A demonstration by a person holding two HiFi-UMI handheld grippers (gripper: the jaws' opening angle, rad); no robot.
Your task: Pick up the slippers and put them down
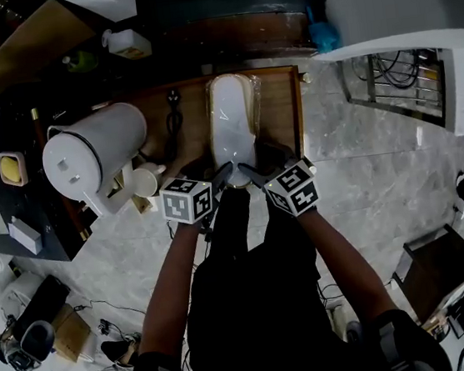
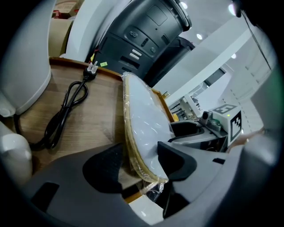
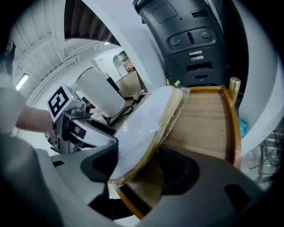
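Note:
A pair of white slippers (image 1: 231,126) wrapped in clear plastic lies lengthwise on a wooden tray (image 1: 277,108). Both grippers meet at its near end. My left gripper (image 1: 223,175) comes in from the left and my right gripper (image 1: 249,172) from the right. In the left gripper view the pack (image 2: 144,119) runs edge-on between the jaws of the left gripper (image 2: 142,166), with a thin gap at the left pad. In the right gripper view the pack (image 3: 142,128) sits between the jaws of the right gripper (image 3: 140,166), and shadowed wood shows beside the right pad. Both stand open around it.
A black power cable (image 1: 173,112) lies on the tray's left part (image 2: 97,111). A big white cylindrical appliance (image 1: 94,155) and a white cup (image 1: 143,181) stand left of the tray. A dark machine (image 2: 142,40) rises behind it. A wire basket (image 1: 395,76) sits at the right.

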